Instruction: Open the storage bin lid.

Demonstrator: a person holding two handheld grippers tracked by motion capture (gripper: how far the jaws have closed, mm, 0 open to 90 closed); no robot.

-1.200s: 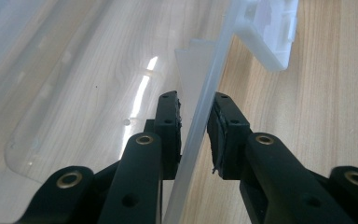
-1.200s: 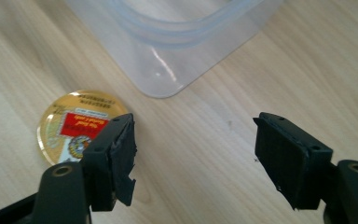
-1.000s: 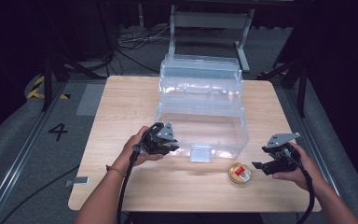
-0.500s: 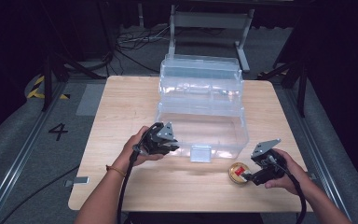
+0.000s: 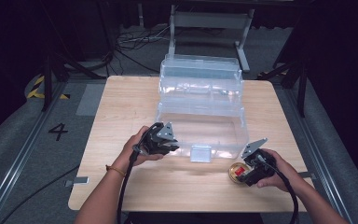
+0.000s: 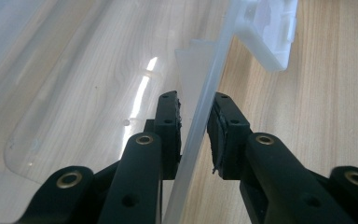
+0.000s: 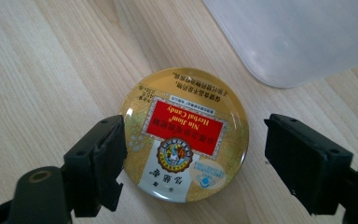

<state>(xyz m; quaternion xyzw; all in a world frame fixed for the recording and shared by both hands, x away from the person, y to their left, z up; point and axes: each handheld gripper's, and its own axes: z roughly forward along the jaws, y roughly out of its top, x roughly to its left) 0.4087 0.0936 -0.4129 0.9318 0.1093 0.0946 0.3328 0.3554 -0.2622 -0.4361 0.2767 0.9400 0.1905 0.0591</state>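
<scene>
Low over the table (image 5: 121, 116), right gripper (image 7: 193, 158) tipped down, jaws spread wide either side of the round candy tin (image 7: 185, 134); left gripper (image 6: 195, 126) level, pinching the clear box's (image 5: 200, 100) front wall.

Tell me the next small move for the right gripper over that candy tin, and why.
Probably lower the right gripper a little and close it on the candy tin. Its jaws stand open on either side of the tin, which lies flat on the table just outside the clear box. The left gripper has its jaws around the box's front wall, which should steady it.
</scene>
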